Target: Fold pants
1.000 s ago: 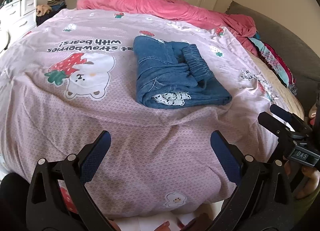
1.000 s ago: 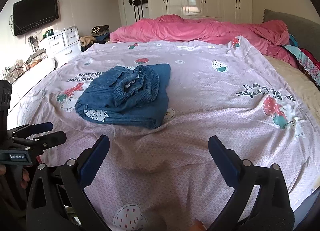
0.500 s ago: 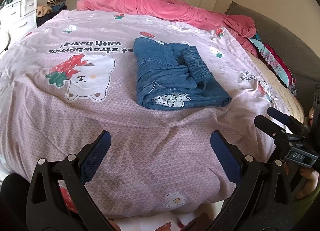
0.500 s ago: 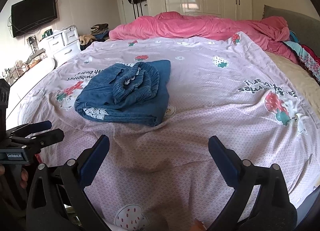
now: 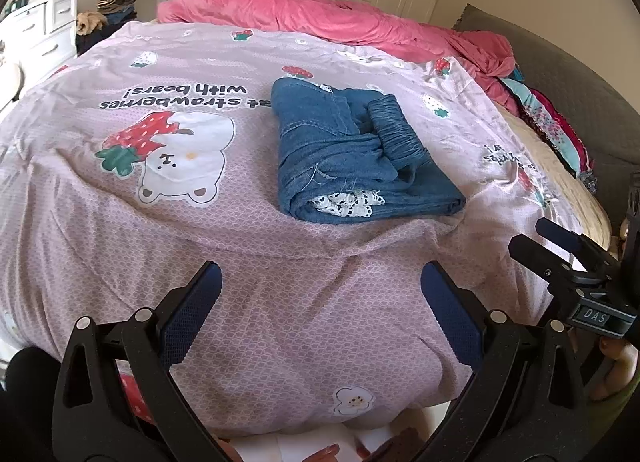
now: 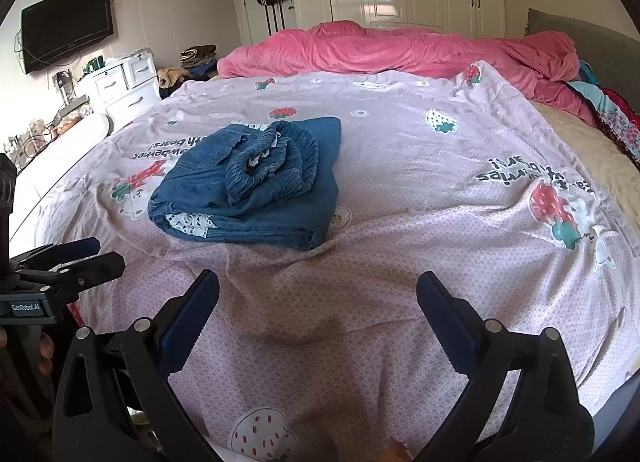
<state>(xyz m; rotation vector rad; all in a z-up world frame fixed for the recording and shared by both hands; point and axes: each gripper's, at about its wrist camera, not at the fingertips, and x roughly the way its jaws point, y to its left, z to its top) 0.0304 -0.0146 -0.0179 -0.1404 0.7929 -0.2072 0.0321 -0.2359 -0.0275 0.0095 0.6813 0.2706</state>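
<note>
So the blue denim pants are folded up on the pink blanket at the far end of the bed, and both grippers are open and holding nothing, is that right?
Not quite. The pants lie on the lilac strawberry-print sheet, as the right wrist view shows; the pink blanket is bunched up beyond them. The rest holds: they are folded, and the left gripper and right gripper are open, holding nothing.

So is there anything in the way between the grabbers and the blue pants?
No, nothing visible. Only bare pink bedsheet lies between the open left gripper and the folded pants. The same goes for the open right gripper; the pants sit ahead, to its left.
</note>
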